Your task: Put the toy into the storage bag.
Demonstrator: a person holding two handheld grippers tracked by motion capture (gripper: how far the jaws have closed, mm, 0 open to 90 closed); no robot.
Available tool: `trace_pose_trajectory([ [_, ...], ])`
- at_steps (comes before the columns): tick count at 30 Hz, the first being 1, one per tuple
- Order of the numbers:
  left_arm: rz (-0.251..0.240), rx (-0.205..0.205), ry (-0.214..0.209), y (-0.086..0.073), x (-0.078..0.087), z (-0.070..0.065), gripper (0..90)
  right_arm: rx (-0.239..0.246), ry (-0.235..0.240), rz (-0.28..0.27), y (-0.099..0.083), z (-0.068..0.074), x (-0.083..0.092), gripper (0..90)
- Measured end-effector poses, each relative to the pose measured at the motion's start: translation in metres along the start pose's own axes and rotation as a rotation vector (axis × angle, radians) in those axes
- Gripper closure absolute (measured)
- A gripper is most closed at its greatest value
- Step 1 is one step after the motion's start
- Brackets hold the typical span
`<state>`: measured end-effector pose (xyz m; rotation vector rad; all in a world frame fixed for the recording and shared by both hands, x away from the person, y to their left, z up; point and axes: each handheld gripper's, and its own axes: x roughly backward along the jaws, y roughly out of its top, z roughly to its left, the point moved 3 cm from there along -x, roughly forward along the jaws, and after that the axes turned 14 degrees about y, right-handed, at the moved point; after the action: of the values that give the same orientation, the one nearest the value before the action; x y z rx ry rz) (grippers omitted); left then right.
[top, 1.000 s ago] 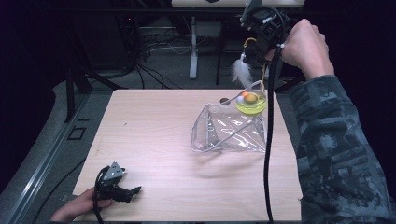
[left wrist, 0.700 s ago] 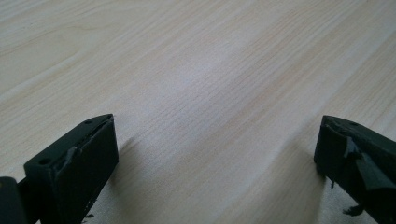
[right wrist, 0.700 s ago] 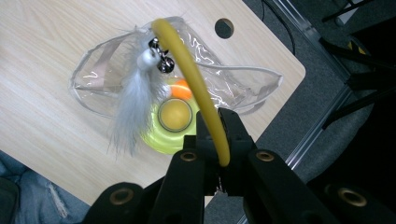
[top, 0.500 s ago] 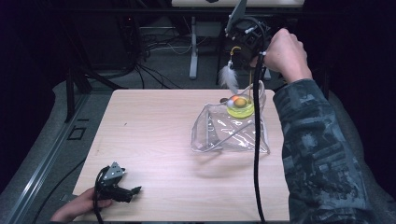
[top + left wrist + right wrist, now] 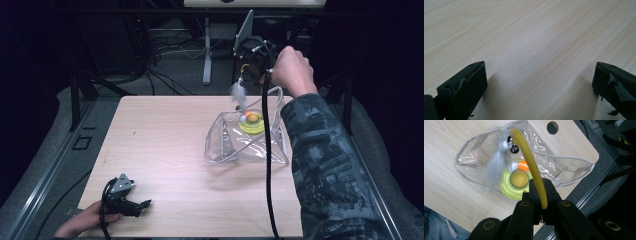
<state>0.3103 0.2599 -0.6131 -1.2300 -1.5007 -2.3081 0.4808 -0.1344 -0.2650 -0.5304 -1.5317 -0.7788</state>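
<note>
My right gripper (image 5: pixel 252 52) hangs above the table's far right side, shut on a bent yellow rod (image 5: pixel 531 162). A grey feather (image 5: pixel 239 92) and a small bell (image 5: pixel 514 149) dangle from the rod's tip. Below them a clear plastic bag (image 5: pixel 247 142) lies on the table (image 5: pixel 165 140), and a yellow ring toy (image 5: pixel 251 122) with an orange ball sits at its far end. In the right gripper view the feather (image 5: pixel 494 170) hangs over the ring (image 5: pixel 517 182). My left gripper (image 5: pixel 142 205) rests at the near left corner, open (image 5: pixel 539 82) over bare wood.
The person's camouflage sleeve (image 5: pixel 325 165) and the black cable (image 5: pixel 267 165) cross the table's right side. A round hole (image 5: pixel 552 127) pierces the tabletop near a rounded corner. Cables and stand legs (image 5: pixel 207 55) crowd the dark floor beyond the far edge.
My right gripper has moved left and down with the rod and feather, over the bag. The yellow ring now shows farther left and nearer. The left gripper has not moved.
</note>
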Motion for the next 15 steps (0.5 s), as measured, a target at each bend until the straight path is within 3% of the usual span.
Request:
trace_pose_trajectory([
  [15,0.0,0.0,0.0,0.0,0.0,0.0,0.0,-0.034,0.042,0.012,-0.015,-0.018,-0.04,87.5],
])
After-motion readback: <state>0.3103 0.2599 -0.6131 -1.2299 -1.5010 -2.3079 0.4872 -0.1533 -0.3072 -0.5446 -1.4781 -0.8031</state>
